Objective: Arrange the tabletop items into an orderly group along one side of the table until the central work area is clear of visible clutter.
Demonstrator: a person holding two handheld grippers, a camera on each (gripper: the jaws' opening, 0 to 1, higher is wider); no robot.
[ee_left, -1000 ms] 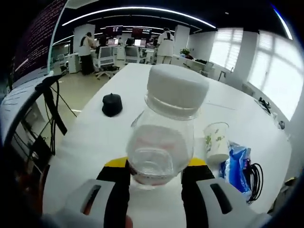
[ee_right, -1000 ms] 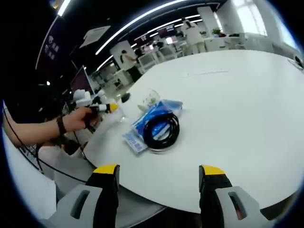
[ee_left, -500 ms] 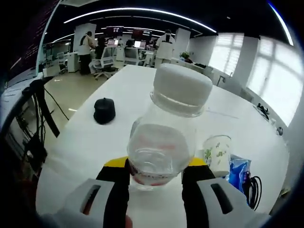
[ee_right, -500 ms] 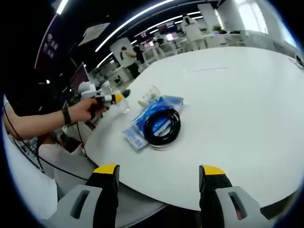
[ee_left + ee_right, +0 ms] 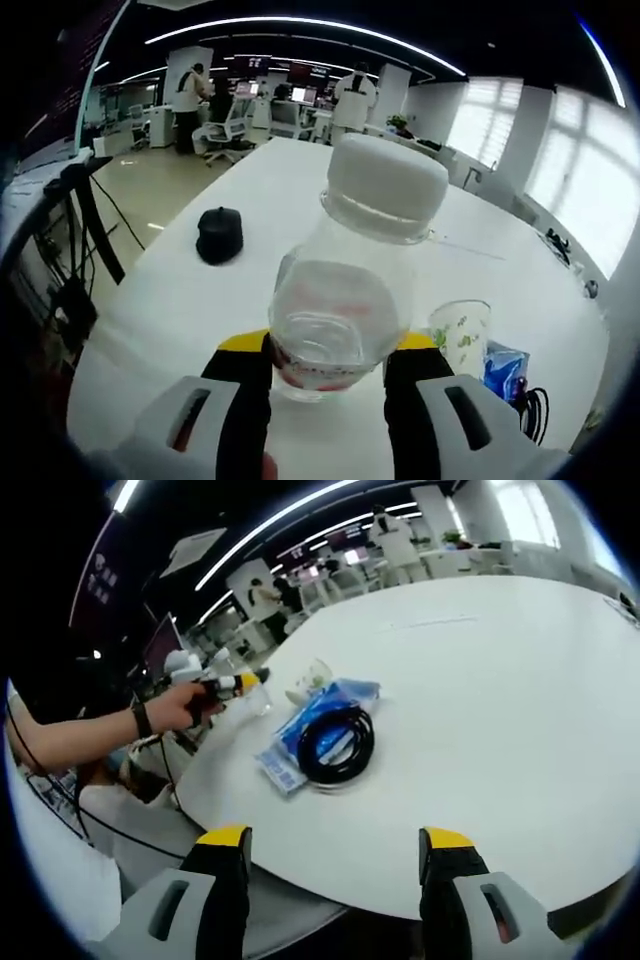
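Observation:
In the left gripper view my left gripper (image 5: 327, 350) is shut on a clear plastic bottle (image 5: 345, 290) with a white cap, held above the white table (image 5: 180, 300). A black mouse (image 5: 219, 234) lies on the table to the left; a paper cup (image 5: 459, 334) and a blue packet (image 5: 502, 368) with a black cable coil (image 5: 530, 408) sit to the right. In the right gripper view my right gripper (image 5: 335, 842) is open over the table's near edge. The cable coil (image 5: 335, 744) rests on the blue packet (image 5: 300, 748), with the cup (image 5: 316, 682) behind. The left gripper (image 5: 225, 685) and bottle (image 5: 255, 695) are at the left.
A person's hand and forearm (image 5: 110, 732) with a wristband reach in from the left. The big white table (image 5: 500, 700) stretches far and to the right. People stand at desks (image 5: 270, 100) in the background. A black stand (image 5: 85, 200) is off the table's left edge.
The left gripper with the bottle has shifted slightly, so the cup and packet sit lower right in its view. The right gripper stays open and nearly still.

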